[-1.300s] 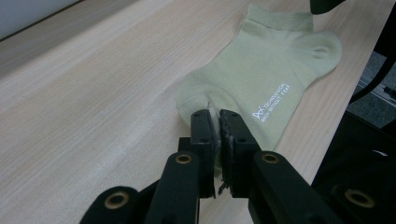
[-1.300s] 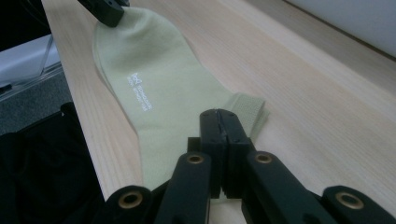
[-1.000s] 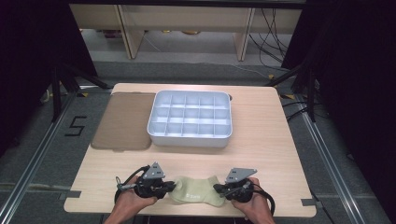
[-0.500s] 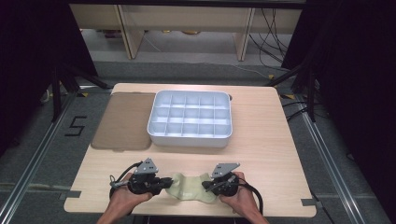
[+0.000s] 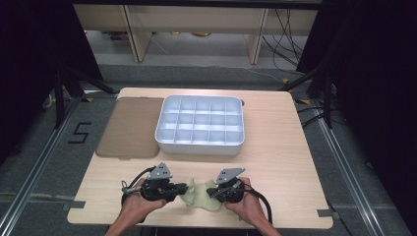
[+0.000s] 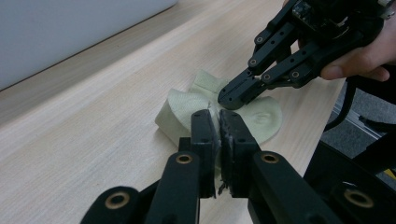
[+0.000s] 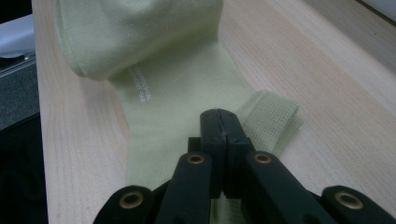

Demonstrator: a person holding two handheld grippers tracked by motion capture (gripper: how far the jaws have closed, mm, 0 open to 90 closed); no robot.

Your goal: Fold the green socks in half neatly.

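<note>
Both grippers (image 5: 184,187) (image 5: 212,191) clamp pale-green sock (image 5: 199,198) on table (image 5: 285,162).

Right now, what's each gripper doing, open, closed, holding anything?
Left gripper: closed, pinching the pale green sock.
Right gripper: closed on the same sock.

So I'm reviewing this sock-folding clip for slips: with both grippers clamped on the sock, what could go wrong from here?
1. The pale green sock lies close to the table's near edge; a pull that way might drag it off.
2. The left gripper and right gripper each pinch only thin fabric, so a corner could slip free.
3. The grippers are close together, so their jaws could collide.
</note>
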